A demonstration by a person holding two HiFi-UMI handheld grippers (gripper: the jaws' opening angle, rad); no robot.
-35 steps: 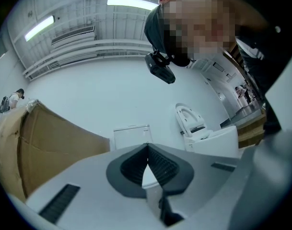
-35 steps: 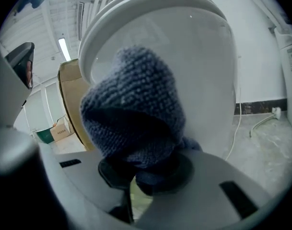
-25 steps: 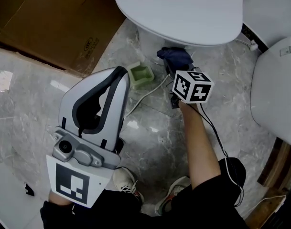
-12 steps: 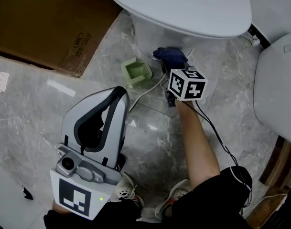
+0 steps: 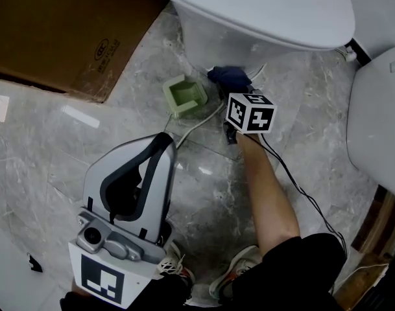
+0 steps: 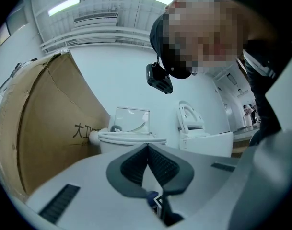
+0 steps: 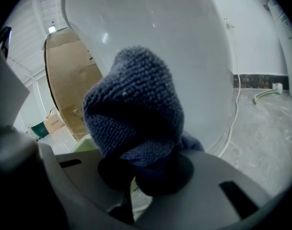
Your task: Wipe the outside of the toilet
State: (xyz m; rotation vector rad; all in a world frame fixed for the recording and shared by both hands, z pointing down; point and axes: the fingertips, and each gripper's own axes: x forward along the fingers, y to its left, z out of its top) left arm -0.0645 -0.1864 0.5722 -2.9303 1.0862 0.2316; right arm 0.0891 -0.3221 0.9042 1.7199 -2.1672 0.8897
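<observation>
The white toilet fills the top of the head view, its base on the grey marble floor. My right gripper, marker cube on top, reaches low at the base and is shut on a dark blue cloth. In the right gripper view the blue cloth bulges out of the jaws right against the curved white toilet bowl. My left gripper is held back over the floor at lower left, jaws shut with nothing between them; the left gripper points up toward the toilet.
A flattened cardboard box lies at upper left. A small green square cup sits on the floor beside the base. A white hose and black cable run across the floor. A second white fixture stands at right. My shoes are below.
The right gripper with the cloth has moved a little farther in toward the toilet base. The left gripper has dropped lower and back in the head view.
</observation>
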